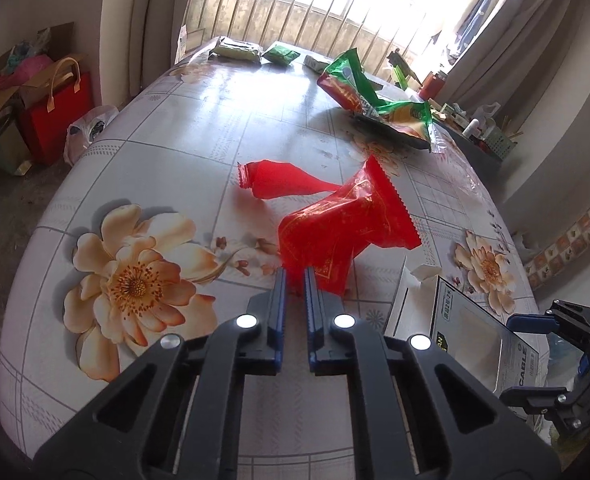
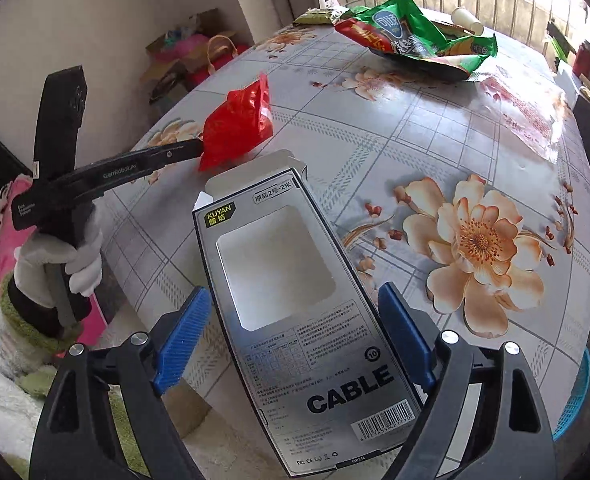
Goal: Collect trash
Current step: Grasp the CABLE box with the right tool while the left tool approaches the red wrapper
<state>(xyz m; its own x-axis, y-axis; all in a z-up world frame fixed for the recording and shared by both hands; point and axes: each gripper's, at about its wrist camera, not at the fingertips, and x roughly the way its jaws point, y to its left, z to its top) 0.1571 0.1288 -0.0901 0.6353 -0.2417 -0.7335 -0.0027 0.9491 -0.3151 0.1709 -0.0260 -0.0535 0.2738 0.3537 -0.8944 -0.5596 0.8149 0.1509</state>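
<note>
My left gripper [image 1: 295, 280] is shut on the lower edge of a crumpled red plastic wrapper [image 1: 347, 220] and holds it up off the flowered table [image 1: 183, 136]. The wrapper [image 2: 237, 128] also shows in the right wrist view, pinched at the left gripper's fingertips [image 2: 193, 147]. My right gripper [image 2: 295, 316] has its blue pads on both sides of a grey empty cable box [image 2: 295, 300] with a cut-out window, and grips it above the table's near edge. The box [image 1: 479, 344] and right gripper [image 1: 551, 356] show at the lower right of the left wrist view.
A dark tray with green and red snack bags [image 1: 379, 100] [image 2: 415, 40] stands at the far side. A clear plastic bag [image 2: 531, 120] lies right of it. More packets [image 1: 237, 50] line the far edge. A blue basket [image 2: 575, 396] is below the table's right edge.
</note>
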